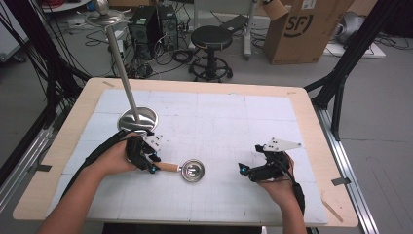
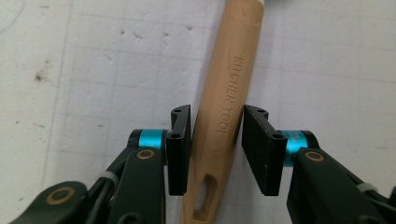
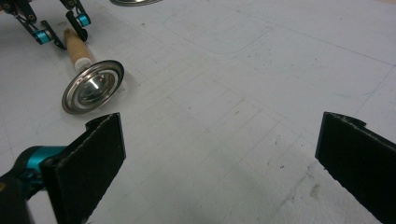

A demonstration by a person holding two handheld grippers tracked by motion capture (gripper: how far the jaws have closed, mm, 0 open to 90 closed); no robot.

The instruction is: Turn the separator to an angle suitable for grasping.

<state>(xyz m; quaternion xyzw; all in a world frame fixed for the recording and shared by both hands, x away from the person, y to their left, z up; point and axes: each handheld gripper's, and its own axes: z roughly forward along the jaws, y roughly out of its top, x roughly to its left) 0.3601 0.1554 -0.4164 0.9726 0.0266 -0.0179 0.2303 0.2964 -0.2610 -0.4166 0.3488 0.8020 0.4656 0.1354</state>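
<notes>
Your ladle (image 1: 187, 170) lies flat on the white gridded mat (image 1: 219, 122), near its front edge. Pale wooden handle (image 2: 224, 116), stamped KITCHEN TOOL, with a slotted hanging hole at its end. A white collar joins it to a round, shiny steel bowl (image 3: 92, 87), mouth up, resting on the mat.

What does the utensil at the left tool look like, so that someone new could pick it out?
On the white gridded mat, look just in front of the tall steel stand. There lies a small ladle, its shiny round bowl toward the mat's middle. Its wooden handle is stamped KITCHEN TOOL and lies between the left tool's jaws.
</notes>
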